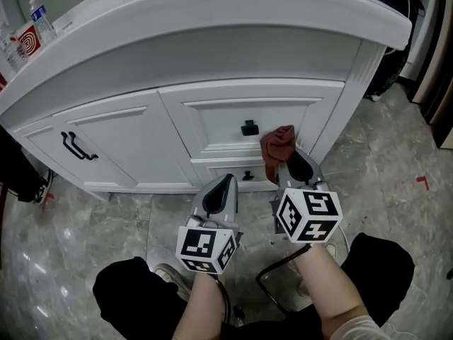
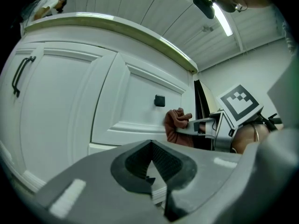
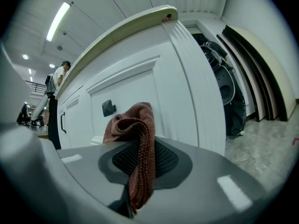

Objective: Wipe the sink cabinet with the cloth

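The white sink cabinet fills the top of the head view, with a curved countertop and black hardware. A reddish-brown cloth is bunched in my right gripper, which is shut on it. The cloth sits at the right part of the drawer front, just right of the black knob; whether it touches the panel I cannot tell. In the right gripper view the cloth hangs down between the jaws of my right gripper. My left gripper is shut and empty, lower and to the left, near the small lower drawer.
A black bar handle is on the left door. A water bottle and a box stand on the countertop's left end. Dark gear and leaning boards crowd the cabinet's right side. A person stands far left. Grey marble floor lies below.
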A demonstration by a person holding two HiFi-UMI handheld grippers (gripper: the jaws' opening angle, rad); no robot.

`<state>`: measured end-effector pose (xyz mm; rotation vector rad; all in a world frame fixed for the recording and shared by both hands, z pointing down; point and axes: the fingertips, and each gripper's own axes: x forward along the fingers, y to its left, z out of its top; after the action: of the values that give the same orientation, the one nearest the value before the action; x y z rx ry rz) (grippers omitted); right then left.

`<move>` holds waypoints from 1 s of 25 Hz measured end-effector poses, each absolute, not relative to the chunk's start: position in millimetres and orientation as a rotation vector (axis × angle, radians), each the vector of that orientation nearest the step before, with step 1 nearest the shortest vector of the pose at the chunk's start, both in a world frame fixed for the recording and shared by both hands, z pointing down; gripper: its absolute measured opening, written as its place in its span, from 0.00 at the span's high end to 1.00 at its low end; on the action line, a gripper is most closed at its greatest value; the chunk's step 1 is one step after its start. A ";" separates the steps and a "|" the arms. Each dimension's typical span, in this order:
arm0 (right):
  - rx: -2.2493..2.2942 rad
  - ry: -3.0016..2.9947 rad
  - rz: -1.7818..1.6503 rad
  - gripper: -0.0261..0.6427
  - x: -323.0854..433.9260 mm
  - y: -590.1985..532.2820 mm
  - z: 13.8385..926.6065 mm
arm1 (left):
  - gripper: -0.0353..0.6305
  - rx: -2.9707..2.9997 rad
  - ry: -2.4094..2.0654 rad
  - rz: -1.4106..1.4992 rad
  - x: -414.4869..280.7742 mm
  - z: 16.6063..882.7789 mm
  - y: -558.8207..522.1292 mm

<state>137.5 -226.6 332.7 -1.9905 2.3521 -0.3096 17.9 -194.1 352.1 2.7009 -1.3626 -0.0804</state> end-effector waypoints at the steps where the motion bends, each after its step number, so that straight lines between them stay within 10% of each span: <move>1: -2.009 2.341 -0.304 0.83 144.2 -225.3 332.2 | 0.95 2.707 -1.354 -0.079 21.9 351.6 -193.3; 13: -2.186 2.162 -0.264 0.83 202.7 -204.6 338.7 | 0.95 2.700 -1.361 -0.051 22.6 365.1 -188.4; 25: -1.792 2.606 -0.313 0.83 10.3 -216.8 395.4 | 0.95 2.622 -1.571 0.063 -60.5 385.4 -187.8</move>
<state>10.3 -216.8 395.4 -1.7921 2.6064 -0.3131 -60.5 -187.8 385.4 2.6218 -1.5708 0.0630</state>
